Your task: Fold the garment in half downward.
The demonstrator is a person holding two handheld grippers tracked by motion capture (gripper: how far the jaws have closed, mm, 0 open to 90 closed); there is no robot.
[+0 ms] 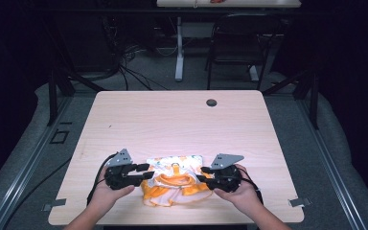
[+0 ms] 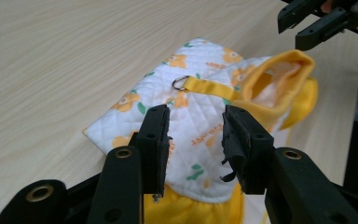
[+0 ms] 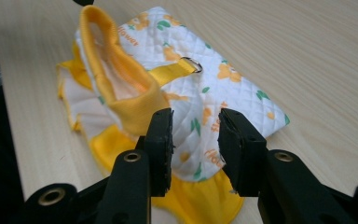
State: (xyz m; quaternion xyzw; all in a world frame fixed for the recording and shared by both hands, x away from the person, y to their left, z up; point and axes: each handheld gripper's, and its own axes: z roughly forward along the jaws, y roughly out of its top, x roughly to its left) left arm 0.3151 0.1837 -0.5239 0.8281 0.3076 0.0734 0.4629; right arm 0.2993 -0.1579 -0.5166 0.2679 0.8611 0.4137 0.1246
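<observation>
Quilted garment (image 1: 175, 178) flat on table (image 1: 172, 120), between two parted hand-held grippers.

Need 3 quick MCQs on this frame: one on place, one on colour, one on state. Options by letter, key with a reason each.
1. Where does the small garment lie on the table?
A. near edge, between the two grippers
B. far edge, by the round hole
C. far left corner

2. What colour is the strap that carries the metal ring?
A. green
B. yellow
C. black

3. How do the left gripper fingers stand?
A. clamped on the ring
B. apart, not pinching the cloth
C. shut on nothing

Key: 1 A, the high view shows it between both hands; 2 B, the strap matches the yellow trim; 3 B, a gap shows between the fingers.
</observation>
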